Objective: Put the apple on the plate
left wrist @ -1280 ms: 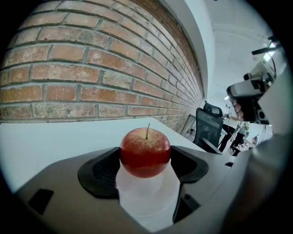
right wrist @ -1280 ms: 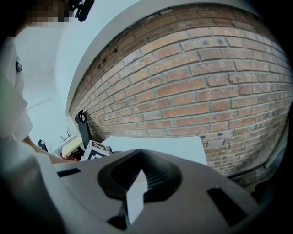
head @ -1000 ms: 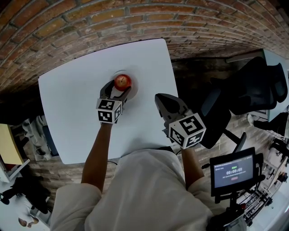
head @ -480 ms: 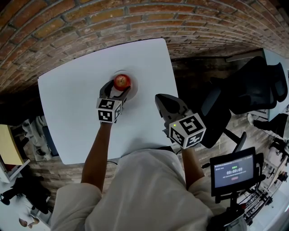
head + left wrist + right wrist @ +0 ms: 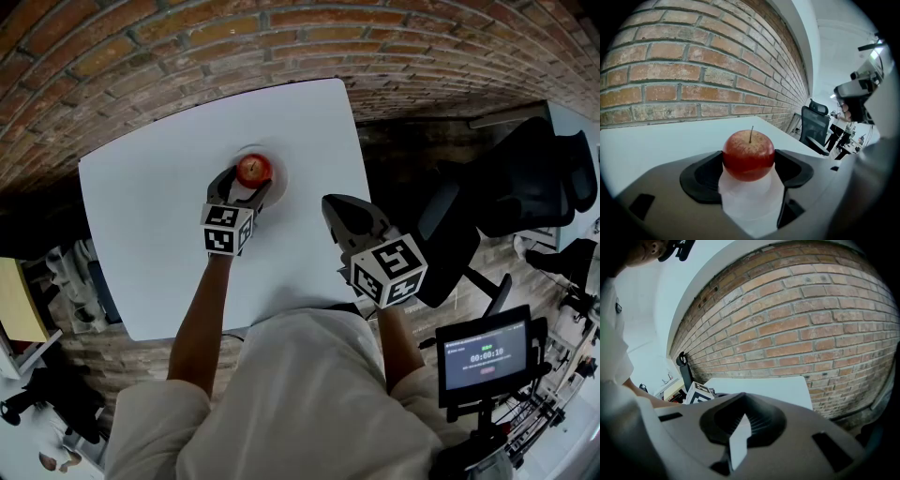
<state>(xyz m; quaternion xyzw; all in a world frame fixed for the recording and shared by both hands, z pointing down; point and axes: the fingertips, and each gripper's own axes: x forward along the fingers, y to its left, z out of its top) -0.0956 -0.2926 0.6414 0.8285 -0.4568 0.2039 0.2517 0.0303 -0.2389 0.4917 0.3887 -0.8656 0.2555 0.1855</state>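
A red apple stands at the back middle of the white table, on a white plate whose rim barely shows against the tabletop. My left gripper reaches it from the near side, and its two dark jaws press the apple's left and right flanks. In the left gripper view the apple sits upright, stem up, between the pads of my left gripper. My right gripper hovers over the table's right part, apart from the apple. Its jaws are together with nothing held.
A brick wall runs behind the table. The table's right edge is near my right gripper. Beyond it stand a black office chair and a small screen on a stand. The person's torso fills the near side.
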